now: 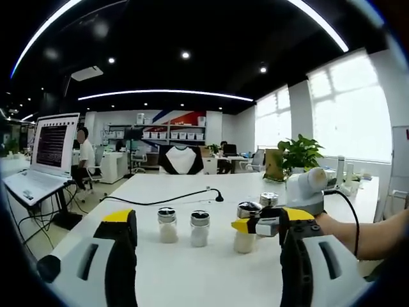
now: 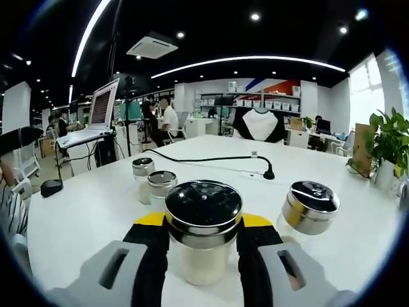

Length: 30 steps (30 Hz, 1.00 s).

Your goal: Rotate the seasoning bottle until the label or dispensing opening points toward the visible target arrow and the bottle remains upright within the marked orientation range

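Note:
A glass seasoning bottle (image 2: 203,208) with a shiny metal lid and pale contents stands upright on the white table (image 2: 83,211). My right gripper (image 2: 203,225) is shut on its body just under the lid. In the left gripper view the same bottle (image 1: 245,240) stands right of centre, and the right gripper (image 1: 255,225) reaches in from the right with a hand behind it. My left gripper (image 1: 208,219) is open wide and holds nothing. Two small bottles (image 1: 167,225) (image 1: 199,228) stand in front of it.
A fourth bottle (image 2: 310,206) stands just right of the held one, and the two small bottles (image 2: 152,180) stand to its left. A black gooseneck microphone (image 2: 268,173) and its cable cross the table behind. A laptop (image 1: 51,150) sits at the left, a potted plant (image 1: 299,153) at the right.

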Motion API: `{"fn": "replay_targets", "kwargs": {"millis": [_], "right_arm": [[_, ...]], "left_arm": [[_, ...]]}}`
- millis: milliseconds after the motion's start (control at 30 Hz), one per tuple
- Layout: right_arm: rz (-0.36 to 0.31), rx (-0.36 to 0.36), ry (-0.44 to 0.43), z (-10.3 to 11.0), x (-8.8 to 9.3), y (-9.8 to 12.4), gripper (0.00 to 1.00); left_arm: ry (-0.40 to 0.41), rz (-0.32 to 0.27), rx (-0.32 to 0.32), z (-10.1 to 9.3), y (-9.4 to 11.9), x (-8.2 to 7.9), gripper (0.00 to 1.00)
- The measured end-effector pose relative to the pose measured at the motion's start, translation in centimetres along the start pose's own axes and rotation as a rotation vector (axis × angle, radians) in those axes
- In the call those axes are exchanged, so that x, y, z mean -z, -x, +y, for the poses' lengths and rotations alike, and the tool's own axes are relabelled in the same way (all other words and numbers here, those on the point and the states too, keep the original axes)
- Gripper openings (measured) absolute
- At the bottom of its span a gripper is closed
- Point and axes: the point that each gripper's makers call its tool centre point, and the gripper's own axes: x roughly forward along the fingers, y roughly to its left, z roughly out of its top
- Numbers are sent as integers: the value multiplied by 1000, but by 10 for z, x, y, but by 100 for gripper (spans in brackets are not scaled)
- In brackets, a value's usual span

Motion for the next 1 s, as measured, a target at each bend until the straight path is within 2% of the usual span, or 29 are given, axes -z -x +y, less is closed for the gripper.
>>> {"fn": "replay_targets", "kwargs": {"millis": [500,633,700,800,1000], "right_arm": [[25,-41,8,6,9,22,40],[32,-59,10,11,12,31,40],[32,-50,14,14,13,35,40],[30,-67,12,20,15,39,40],[40,-86,20,30,18,46,40]], "left_arm": [[27,3,-2,1,1,4,97],[32,6,-1,2,0,7,97],[50,-10,0,3,1,5,96],[42,8,9,1,0,7,96],[37,2,16,-1,-1,6,96]]}}
